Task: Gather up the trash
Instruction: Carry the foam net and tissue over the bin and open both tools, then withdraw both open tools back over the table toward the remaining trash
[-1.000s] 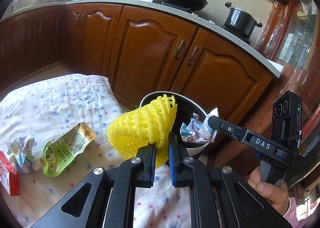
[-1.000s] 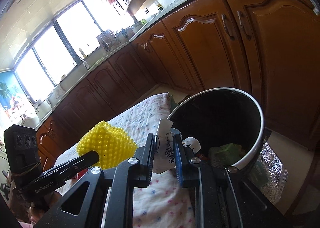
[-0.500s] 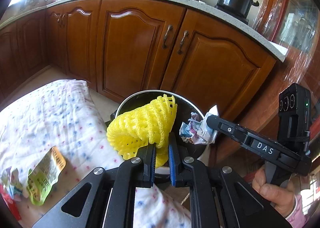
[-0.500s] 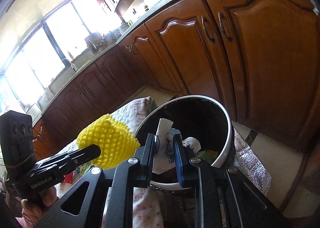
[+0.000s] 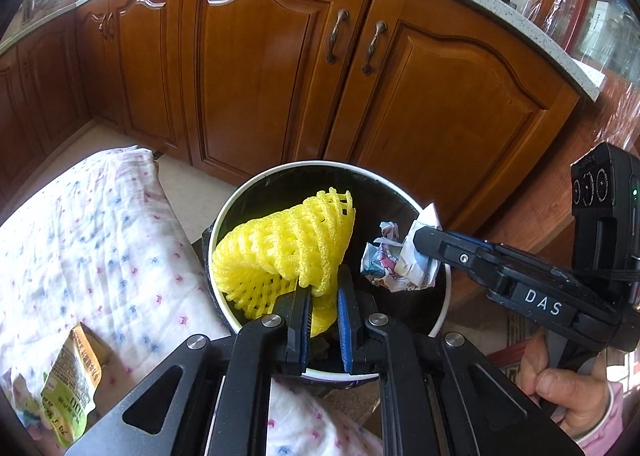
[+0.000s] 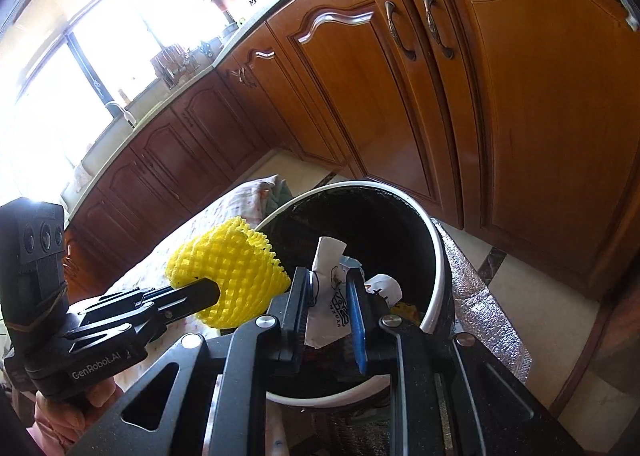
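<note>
Cabinets [image 5: 256, 68]: brown wooden doors with metal handles, behind and above everything else.
Cloth [image 5: 92, 256]: white with small coloured marks, spread on the left, just beside the bin.
Bin [image 5: 400, 192]: round, white rim, black inside, mouth open below both grippers; some scraps at the bottom in the right wrist view.
Left gripper [image 5: 323, 320]: over the near rim of the bin, fingers clenched on the yellow net.
Right gripper [image 6: 330, 316]: over the bin mouth, fingers closed on the paper scrap.
Yellow net [image 5: 288, 252]: foam mesh sleeve, pinched at its lower end, bulging up and left above the bin's opening.
Paper scrap [image 6: 326, 292]: white, crumpled, printed, standing up between the right fingers, above the bin.
Green pouch [image 5: 72, 384]: flat on the cloth, lower left, well apart from the bin.
</note>
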`<state>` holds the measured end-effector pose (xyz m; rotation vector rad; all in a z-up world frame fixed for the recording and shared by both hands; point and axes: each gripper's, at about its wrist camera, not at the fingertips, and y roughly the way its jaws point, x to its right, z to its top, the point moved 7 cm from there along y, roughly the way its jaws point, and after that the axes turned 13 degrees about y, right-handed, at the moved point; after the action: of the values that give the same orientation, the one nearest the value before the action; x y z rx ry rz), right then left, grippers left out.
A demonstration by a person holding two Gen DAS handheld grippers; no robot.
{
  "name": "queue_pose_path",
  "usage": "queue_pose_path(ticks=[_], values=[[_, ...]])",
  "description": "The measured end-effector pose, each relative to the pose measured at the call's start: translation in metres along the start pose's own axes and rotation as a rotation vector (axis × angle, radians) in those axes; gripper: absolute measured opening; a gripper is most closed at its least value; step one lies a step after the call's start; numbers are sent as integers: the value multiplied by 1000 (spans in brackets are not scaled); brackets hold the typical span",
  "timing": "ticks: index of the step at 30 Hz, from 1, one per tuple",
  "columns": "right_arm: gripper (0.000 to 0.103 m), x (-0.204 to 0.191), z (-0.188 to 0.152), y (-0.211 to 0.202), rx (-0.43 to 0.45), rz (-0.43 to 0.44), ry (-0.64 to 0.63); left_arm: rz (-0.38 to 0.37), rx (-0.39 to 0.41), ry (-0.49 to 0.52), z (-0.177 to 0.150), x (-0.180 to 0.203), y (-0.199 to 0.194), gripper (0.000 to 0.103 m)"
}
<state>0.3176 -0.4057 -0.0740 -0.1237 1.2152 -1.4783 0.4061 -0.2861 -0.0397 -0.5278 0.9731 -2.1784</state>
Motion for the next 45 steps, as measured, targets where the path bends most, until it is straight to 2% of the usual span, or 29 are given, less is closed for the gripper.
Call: queue_pose_path(ticks=[7, 9, 11, 14, 16, 20, 26, 28, 30, 36, 45], values=[[19, 3, 3, 6, -10, -18, -13, 2, -26, 19, 0, 6, 15, 11], [23, 2, 4, 7, -13, -18, -17, 2, -27, 20, -1, 6, 15, 18], [24, 3, 6, 7, -10, -19, -13, 17, -21, 20, -1, 5, 13, 36], [28, 3, 6, 3, -1, -14, -4, 25, -3, 10, -5, 2, 4, 51], [40, 4, 6, 0, 8, -6, 3, 20, 10, -2, -7, 2, -2, 51], [45, 5, 3, -9, 25, 14, 22, 18, 39, -27, -17, 0, -16, 51], [65, 0, -8, -29, 72, 56, 47, 28, 80, -93, -48, -7, -40, 52], [79, -5, -15, -34, 85, 75, 53, 36, 92, -125, -62, -12, -52, 52], [84, -13, -24, -38, 89, 91, 48, 43, 106, -157, -75, -18, -62, 52], [89, -37, -60, -42, 72, 133, 32, 84, 131, -241, -119, -35, -102, 52], [89, -72, -113, -22, -26, 184, 28, 141, 144, -359, -178, -62, -151, 52]])
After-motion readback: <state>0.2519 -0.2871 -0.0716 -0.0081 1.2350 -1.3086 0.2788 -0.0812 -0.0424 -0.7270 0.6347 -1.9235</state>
